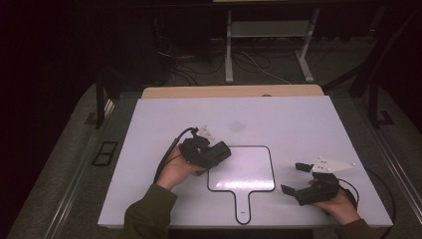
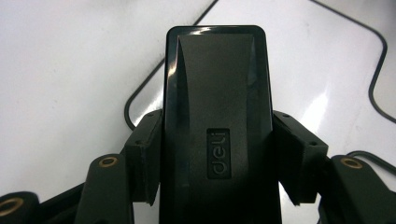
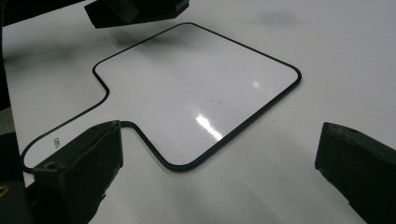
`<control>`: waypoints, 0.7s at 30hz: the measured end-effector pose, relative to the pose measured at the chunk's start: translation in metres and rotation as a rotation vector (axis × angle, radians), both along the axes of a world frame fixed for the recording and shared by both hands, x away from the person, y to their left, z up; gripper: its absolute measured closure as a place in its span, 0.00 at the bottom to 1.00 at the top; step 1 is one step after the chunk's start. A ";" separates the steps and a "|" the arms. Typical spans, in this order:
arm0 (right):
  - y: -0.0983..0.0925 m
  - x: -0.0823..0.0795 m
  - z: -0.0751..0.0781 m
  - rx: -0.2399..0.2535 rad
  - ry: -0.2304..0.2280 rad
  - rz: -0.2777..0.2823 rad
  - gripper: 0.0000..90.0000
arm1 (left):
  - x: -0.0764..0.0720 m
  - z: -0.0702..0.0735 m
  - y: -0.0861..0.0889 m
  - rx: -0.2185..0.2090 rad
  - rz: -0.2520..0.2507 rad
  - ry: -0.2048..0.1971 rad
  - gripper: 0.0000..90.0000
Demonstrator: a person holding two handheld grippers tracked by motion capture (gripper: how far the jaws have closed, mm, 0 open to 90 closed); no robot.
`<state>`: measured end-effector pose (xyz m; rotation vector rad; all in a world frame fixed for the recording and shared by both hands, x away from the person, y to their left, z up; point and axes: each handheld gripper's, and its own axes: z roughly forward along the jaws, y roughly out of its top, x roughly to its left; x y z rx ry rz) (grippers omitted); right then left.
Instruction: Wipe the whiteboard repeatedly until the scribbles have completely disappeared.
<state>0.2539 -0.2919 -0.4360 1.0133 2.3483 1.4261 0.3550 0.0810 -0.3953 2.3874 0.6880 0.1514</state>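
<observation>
white tabletop (image 1: pixel 149 149) spreads under both tongs. a small white board with a thin black rim and a short handle (image 1: pixel 249 172) lies flat on it, between the two tongs: just beside the left gripper (image 1: pixel 219 152) and a little apart from the right gripper (image 1: pixel 291 178). the left gripper has its jaws clamped on the sides of a black block marked "deli" (image 2: pixel 217 116), which sticks out beyond the jaw tips and hangs over the board's far corner. the right gripper, near the table's near edge, has its jaws spread wide with nothing between them, pointed toward the board's handle side.
</observation>
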 end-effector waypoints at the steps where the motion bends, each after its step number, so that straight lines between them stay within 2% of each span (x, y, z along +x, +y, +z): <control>1: 0.000 0.000 0.000 -0.003 0.000 0.000 0.00 | 0.000 0.001 0.000 -0.005 0.002 0.001 0.44; 9: 0.000 0.001 -0.001 0.000 0.007 -0.004 0.00 | 0.008 0.012 -0.002 -0.013 0.004 -0.018 0.44; 21: 0.000 0.002 -0.001 0.004 0.008 -0.008 0.00 | 0.029 0.023 -0.011 -0.035 0.005 -0.034 0.44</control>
